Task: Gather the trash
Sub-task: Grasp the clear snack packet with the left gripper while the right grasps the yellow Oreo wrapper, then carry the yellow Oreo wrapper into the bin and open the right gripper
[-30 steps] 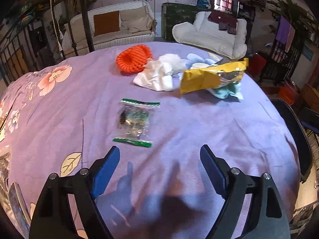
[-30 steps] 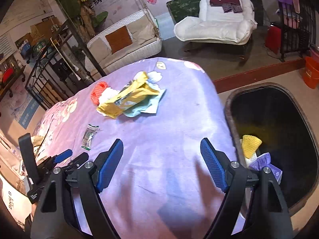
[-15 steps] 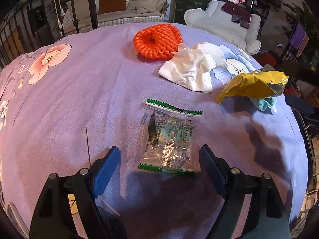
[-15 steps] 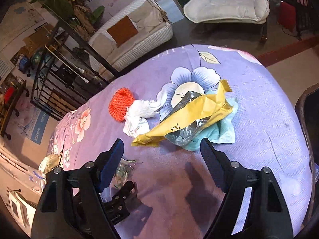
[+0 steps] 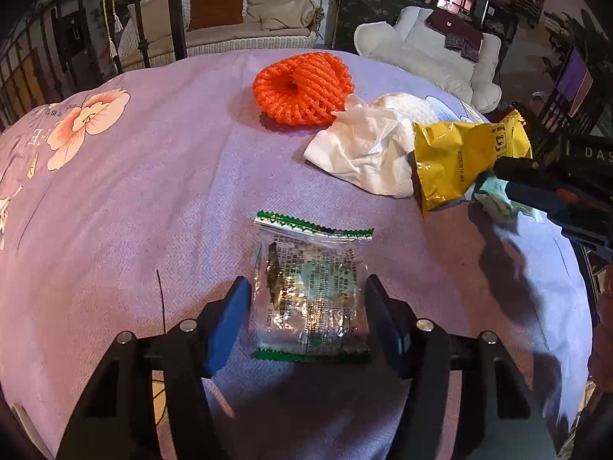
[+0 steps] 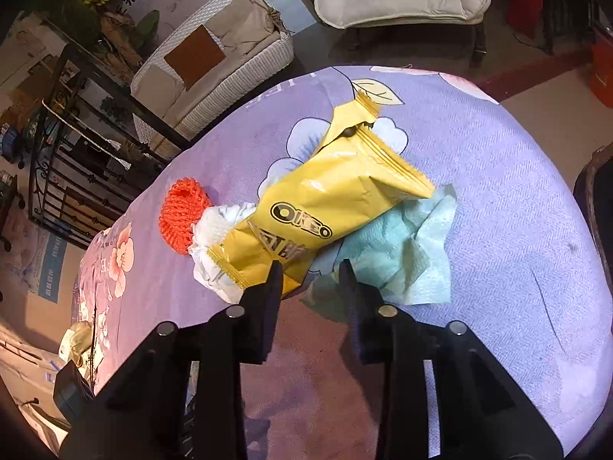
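on the lilac flowered tablecloth (image 5: 161, 199) a clear snack wrapper (image 5: 312, 291) with green serrated ends lies flat, its long axis running away from the left gripper (image 5: 308, 299), one green seam nearest the camera and the other at the far end. the left gripper's jaws have just been closing; its blue pads (image 5: 230, 318) stand on either side of the wrapper, close to its long edges, and whether they already press on it i cannot tell.

beyond it, an orange foam net (image 5: 302, 88) sits near the far edge, with a crumpled white tissue (image 5: 364, 153) just beside it.

the yellow cookie wrapper (image 6: 325, 207) lies slantwise in the right wrist view, long axis running from its crimped lower-left end up to the upper-right end, resting on a pale teal napkin (image 6: 406, 253) and overlapping the tissue. the right gripper (image 6: 310, 272) has just been closing too; its jaws are narrow, the left finger touching the wrapper's near edge, with the wrapper's corner and a napkin fold between them. whether they actually pinch is unclear.
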